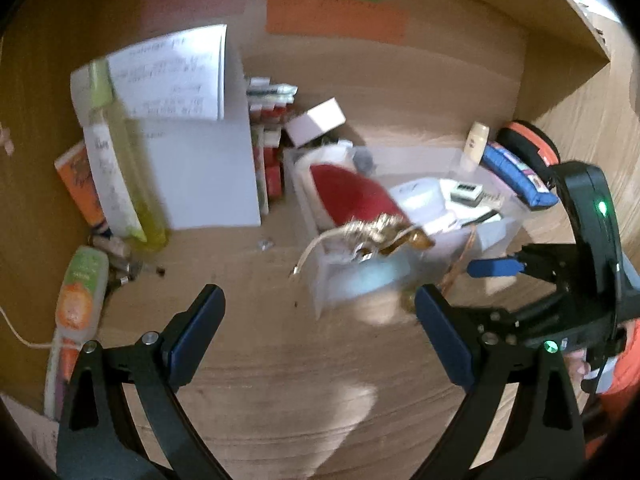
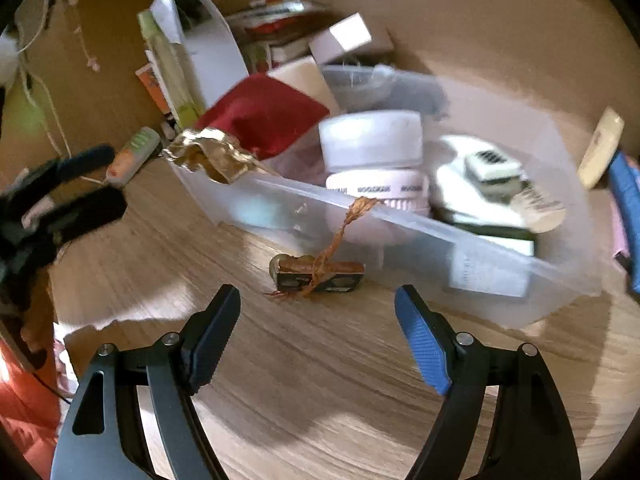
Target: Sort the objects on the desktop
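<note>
At the left of the left wrist view, an orange-and-green tube (image 1: 78,300) is seen lying on the wooden desk (image 1: 280,380), beside a tall yellow-green bottle (image 1: 120,152) that is propped against white papers (image 1: 188,120). The left gripper (image 1: 320,304) is held low over the desk and pointed toward the back wall, its 2 fingers spread wide with nothing between them. Ahead of it and slightly to the right, a clear plastic bin (image 1: 320,288) is set on the desk, and a red pouch (image 1: 352,196) is seen resting inside with gold trim (image 1: 380,236) draped over the rim. Further right, a blue case (image 1: 516,176) lies just beside the bin.

In the right wrist view, the left gripper (image 2: 80,180) is visible at the left edge, though it is too blurred for its fingers to be judged from here. The right gripper (image 2: 318,308) is held just above the desk (image 2: 320,400), angled toward the bin (image 2: 400,216), and its 2 fingers are likewise spread wide and empty. Directly ahead of them, a small dark box (image 2: 320,276) lies on the desk, touching or nearly touching the bin's near wall. A twisted orange cord (image 2: 340,236) is looped over the box and runs up to the rim. Inside the bin, a white jar (image 2: 372,140) is seen upright at the middle, and what may be a small white device (image 2: 496,172) lies to the right.
</note>
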